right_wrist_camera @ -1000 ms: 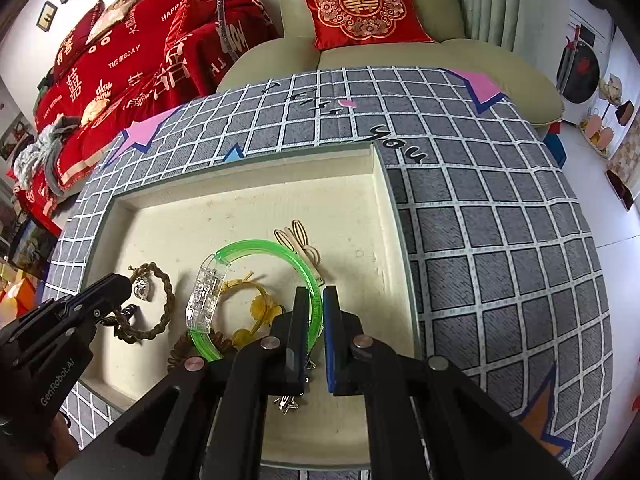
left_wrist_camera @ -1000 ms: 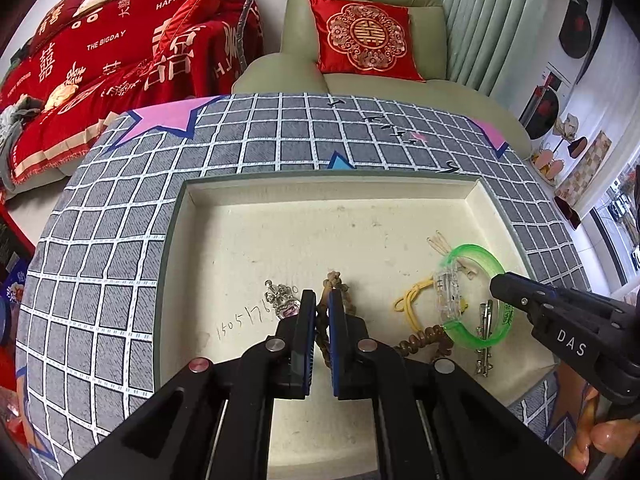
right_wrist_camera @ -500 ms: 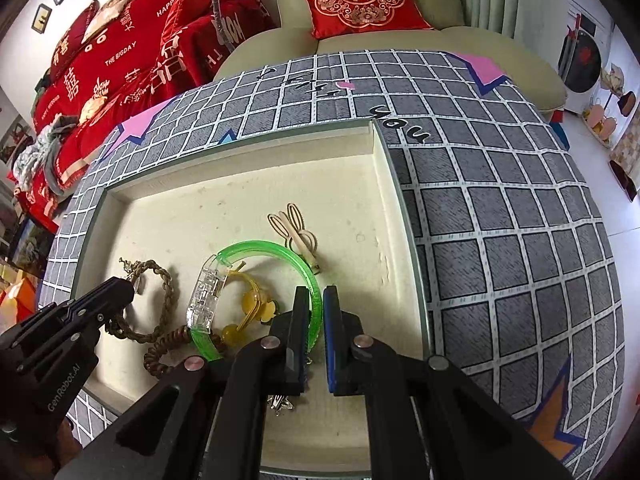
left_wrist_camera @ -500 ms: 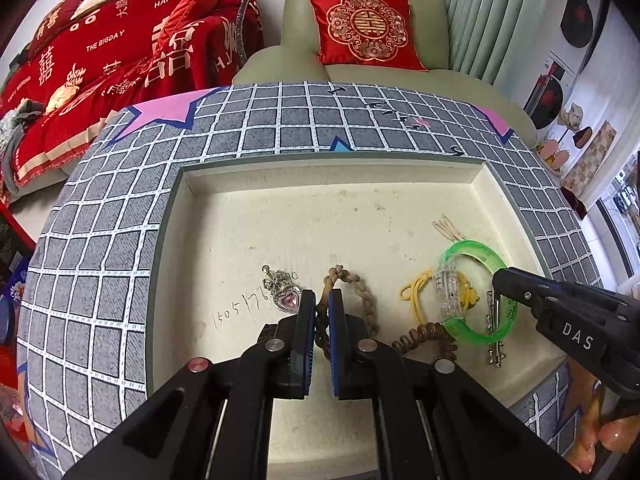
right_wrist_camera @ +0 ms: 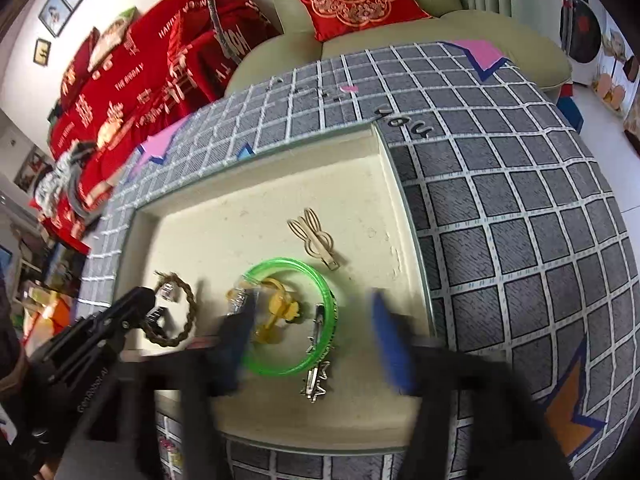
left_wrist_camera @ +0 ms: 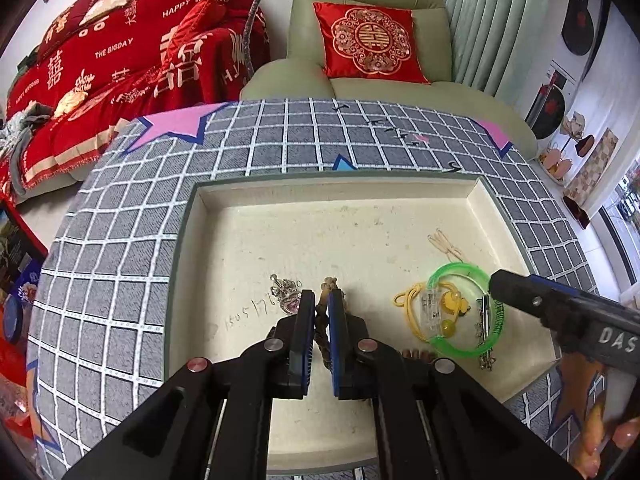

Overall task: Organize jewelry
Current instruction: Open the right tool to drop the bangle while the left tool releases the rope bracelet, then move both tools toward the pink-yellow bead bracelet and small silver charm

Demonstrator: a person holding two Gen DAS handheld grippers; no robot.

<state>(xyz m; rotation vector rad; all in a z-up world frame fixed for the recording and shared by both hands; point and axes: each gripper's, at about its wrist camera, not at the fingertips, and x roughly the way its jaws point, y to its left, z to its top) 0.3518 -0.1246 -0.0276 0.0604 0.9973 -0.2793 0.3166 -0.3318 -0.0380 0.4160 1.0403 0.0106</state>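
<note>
Tray (left_wrist_camera: 476,200): cream, shallow, set on a grey checked cloth (left_wrist_camera: 120,240); it holds all the jewelry.

Left gripper (left_wrist_camera: 320,312): jaws pressed together, pinching the brown braided bracelet (right_wrist_camera: 188,308) at the near middle of the tray. The braid runs up between the pads, near to far. A small silver pendant (left_wrist_camera: 286,296) lies just left of the jaws, apart from them.

Right gripper (right_wrist_camera: 312,340): jaws opening, blurred, spread wide over the near right of the tray. Between them, untouched by the pads as far as the blur allows, lie the right arc of the green bangle (right_wrist_camera: 330,304) and the silver hair clip (right_wrist_camera: 318,360).

Silver hair clip: long axis near to far, star end toward the near rim, slim end crossing the bangle's right arc. It lies straight ahead of the right gripper, which is much the nearer of the two.

Green bangle: flat, ring open upward, clear clasp on its left arc; a yellow cord with beads (right_wrist_camera: 278,308) sits inside it.

Wooden rabbit clip (right_wrist_camera: 316,240): far of the bangle, ears pointing far-left, well apart from both grippers.

Judgement: the clip's axis lies across the jaws' closing direction, so a straight descent would suit it.
</note>
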